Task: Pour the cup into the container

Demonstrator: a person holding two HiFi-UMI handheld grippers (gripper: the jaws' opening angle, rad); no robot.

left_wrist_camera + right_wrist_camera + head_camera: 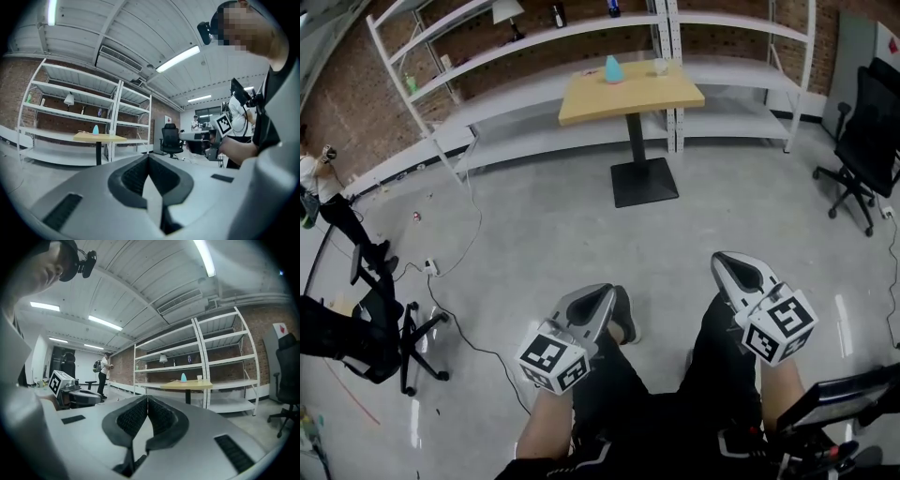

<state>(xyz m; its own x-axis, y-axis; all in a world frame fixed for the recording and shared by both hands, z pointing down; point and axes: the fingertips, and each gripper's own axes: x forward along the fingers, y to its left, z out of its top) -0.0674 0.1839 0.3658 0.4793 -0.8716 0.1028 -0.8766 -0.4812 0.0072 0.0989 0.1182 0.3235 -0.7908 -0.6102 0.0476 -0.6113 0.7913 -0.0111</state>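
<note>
In the head view two claws, the left claw [602, 292] and right claw [724, 260], are carried low over the floor. They are well apart from the single worktop [675, 94], where one pale cup [661, 67] and one blue container [613, 69] stand near each other, seemingly set out for pouring. The left gripper view shows its jaws pressed together on nothing, and the right gripper view shows the same, sensibly, with nothing in reach.

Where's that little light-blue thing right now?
In the head view the light-blue object stands on the wooden table far ahead, just left of a small pale cup, before the white shelves.
</note>
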